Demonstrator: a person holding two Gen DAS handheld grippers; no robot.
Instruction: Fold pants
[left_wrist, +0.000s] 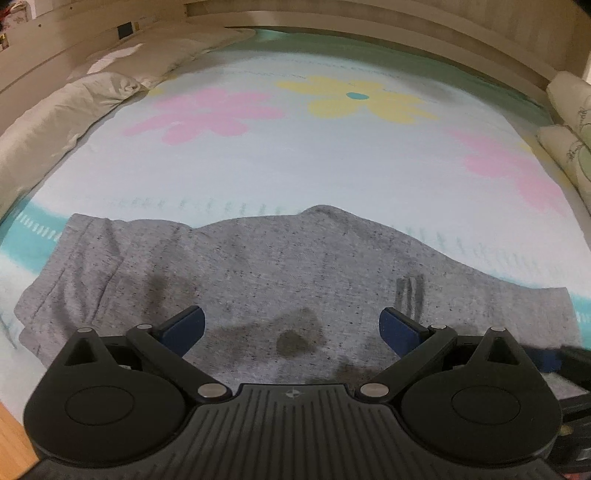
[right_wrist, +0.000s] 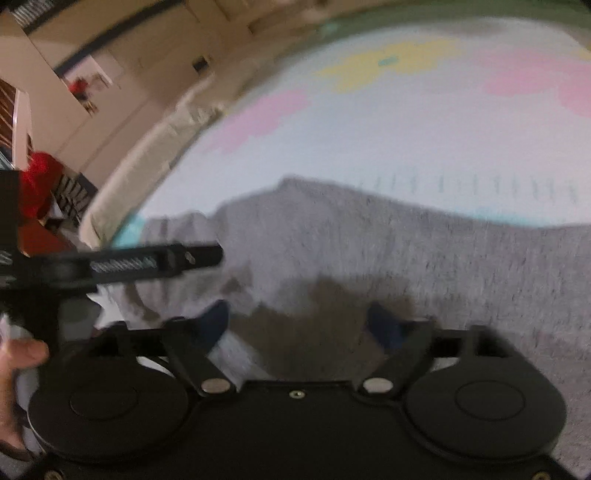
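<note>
Pants (left_wrist: 280, 280) edge-on across bedspread (left_wrist: 295, 162) (both tools agape above)

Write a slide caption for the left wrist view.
Open left claw above speckled grey fabric pants spread on a flower-print bedsheet.

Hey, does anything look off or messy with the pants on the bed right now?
The pants lie mostly flat on the sheet, but their left end is bunched into creases. The dark patches near the left tongs look like shadows, not stains. Nothing looks spilled or damaged; the right view is too blurred to add more.
</note>
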